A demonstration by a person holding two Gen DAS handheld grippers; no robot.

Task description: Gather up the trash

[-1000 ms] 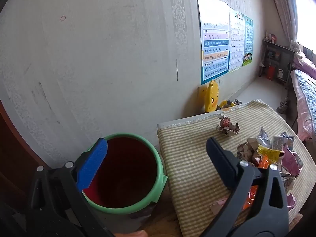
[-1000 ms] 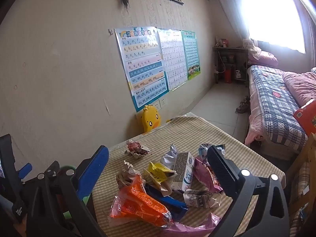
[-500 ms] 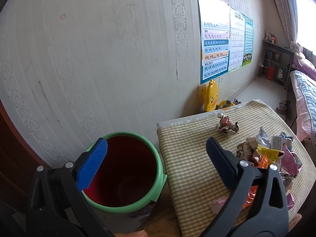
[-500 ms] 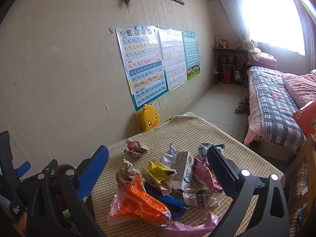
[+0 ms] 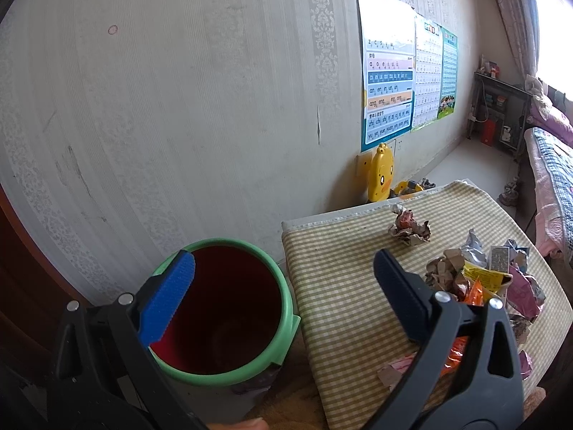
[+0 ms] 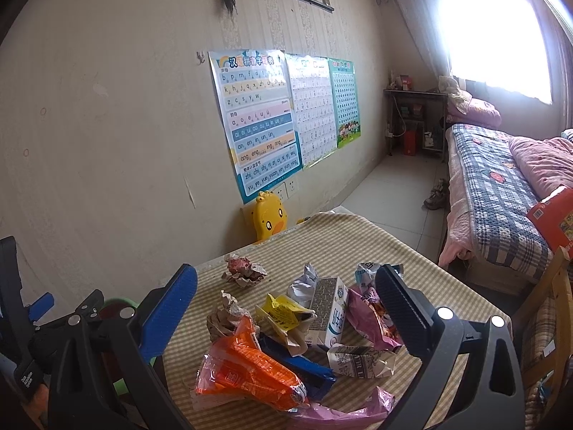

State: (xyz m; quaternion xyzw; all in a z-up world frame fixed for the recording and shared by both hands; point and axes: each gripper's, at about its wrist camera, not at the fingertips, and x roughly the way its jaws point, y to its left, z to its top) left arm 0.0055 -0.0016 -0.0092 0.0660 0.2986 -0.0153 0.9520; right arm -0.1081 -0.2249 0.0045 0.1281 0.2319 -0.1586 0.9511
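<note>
- Two claws, left claw [image 5: 283, 286] and right claw [image 6: 286, 304], gaped wide, holding nothing.
- Trash pile [image 6: 297, 326] lay on the bench [image 6: 343, 240].
- Green bin [image 5: 222, 308] stood beside the bench's edge.

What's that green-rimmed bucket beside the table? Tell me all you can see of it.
The bin is a round, upright, plastic-looking container with a mint-green rim and a dark red inside. It looks empty. It stands beside the checked tablecloth's edge, near the wall. The open left gripper hangs above it, not touching.
</note>
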